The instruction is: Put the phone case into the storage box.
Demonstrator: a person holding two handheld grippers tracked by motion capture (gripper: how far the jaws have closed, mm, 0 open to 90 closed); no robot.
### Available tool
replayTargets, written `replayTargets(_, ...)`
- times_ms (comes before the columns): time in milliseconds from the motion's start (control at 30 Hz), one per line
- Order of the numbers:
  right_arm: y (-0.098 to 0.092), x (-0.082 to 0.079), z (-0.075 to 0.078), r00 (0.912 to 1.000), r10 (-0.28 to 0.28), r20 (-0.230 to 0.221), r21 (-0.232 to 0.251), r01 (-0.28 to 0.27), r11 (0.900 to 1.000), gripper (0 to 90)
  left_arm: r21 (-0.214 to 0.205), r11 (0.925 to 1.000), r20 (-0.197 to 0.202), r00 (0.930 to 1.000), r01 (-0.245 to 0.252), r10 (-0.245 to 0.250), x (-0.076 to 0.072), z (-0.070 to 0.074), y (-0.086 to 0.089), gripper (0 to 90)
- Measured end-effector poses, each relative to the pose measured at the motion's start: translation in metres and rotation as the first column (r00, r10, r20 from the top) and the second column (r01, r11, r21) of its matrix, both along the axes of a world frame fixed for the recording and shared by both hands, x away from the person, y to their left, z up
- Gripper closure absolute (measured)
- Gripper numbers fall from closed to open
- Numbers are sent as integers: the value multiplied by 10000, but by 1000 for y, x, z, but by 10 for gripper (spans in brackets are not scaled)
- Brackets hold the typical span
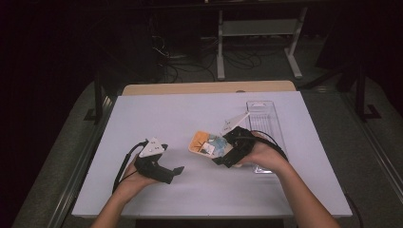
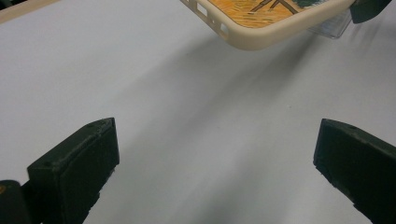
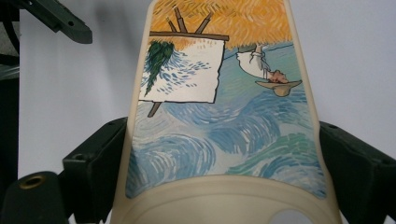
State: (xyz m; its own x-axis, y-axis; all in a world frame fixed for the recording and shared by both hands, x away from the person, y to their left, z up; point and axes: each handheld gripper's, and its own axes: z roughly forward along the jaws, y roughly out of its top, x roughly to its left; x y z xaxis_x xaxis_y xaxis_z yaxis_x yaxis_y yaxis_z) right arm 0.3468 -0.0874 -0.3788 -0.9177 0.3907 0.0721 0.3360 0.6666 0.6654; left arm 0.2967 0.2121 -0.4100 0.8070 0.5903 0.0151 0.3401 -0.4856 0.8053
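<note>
Clamping the phone case [image 3: 224, 116], right tongs [image 1: 227, 154] hide its edges.

A white table [image 1: 157, 118] with a bare wooden strip along its far edge carries very little — a clear plastic tray [image 1: 264, 118] lies flat on its right side, reaching toward the far edge, with plain surface around it.

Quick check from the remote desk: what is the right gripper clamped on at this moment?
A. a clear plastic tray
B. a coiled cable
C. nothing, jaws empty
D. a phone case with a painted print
D: in the right gripper view, the right gripper has its jaws on both sides of the phone case, with its orange and blue painted print.
</note>
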Motion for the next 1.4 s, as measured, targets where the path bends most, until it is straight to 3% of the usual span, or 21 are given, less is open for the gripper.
replayTargets(67, 0, 0, 0, 10000, 20, 33, -30, -20, 10000, 102, 9, 10000, 3, 10000, 3, -3, 0, 0, 0, 0)
replayTargets(133, -1, 0, 1, 10000, -27, 77, 5, 27, 10000, 102, 10, 10000, 310, 9995, 58, -59, 0, 2, -2, 0)
replayTargets(233, -2, 0, 1, 9999, -66, 90, 62, 66, 10000, 102, 4, 9999, 433, 9990, 118, -118, -1, 2, -4, 0)
replayTargets(467, -4, 3, 1, 9998, -181, 7, 163, 181, 9997, 102, 661, 9968, 888, 9947, 461, -519, 1, -1, -8, 0)
replayTargets(733, -4, 3, 1, 9997, -223, 20, 208, 223, 9995, 102, 907, 9947, 1550, 9860, 474, -611, -5, -2, -14, 0)
replayTargets(767, -4, 4, 1, 9998, -211, 45, 180, 210, 9996, 102, 1182, 9915, 1721, 9823, 538, -738, -5, 0, -13, 0)
replayTargets(800, -5, 4, 1, 9997, -244, 10, 158, 244, 9996, 102, 1023, 9936, 1771, 9820, 480, -657, -6, -1, -15, 0)
replayTargets(933, -5, 4, 0, 9996, -291, 22, 146, 290, 9995, 102, 1459, 9879, 2160, 9729, 518, -829, -8, 0, -15, 0)
replayTargets(1033, -4, 4, 1, 9995, -314, 50, 187, 313, 9993, 102, 1398, 9888, 2359, 9680, 528, -850, -10, 1, -16, 0)
replayTargets(1067, -4, 4, 1, 9995, -318, 30, 171, 318, 9993, 102, 1573, 9858, 2456, 9645, 595, -974, -10, 3, -16, 0)
replayTargets(1133, -4, 3, 0, 9994, -345, -36, 180, 345, 9992, 102, 1480, 9875, 2695, 9585, 543, -931, -11, 4, -17, 0)
replayTargets(1300, -4, 4, 0, 9995, -310, -44, 176, 310, 9994, 102, 1806, 9826, 2922, 9515, 441, -964, -12, 1, -21, 0)
replayTargets(1333, -5, 4, 0, 9995, -319, -40, 184, 320, 9993, 102, 2158, 9752, 3002, 9471, 480, -1131, -12, 1, -21, 0)
replayTargets(1400, -5, 4, 1, 9994, -335, -58, 226, 336, 9992, 102, 2457, 9686, 3209, 9396, 387, -1189, -14, 0, -22, 0)
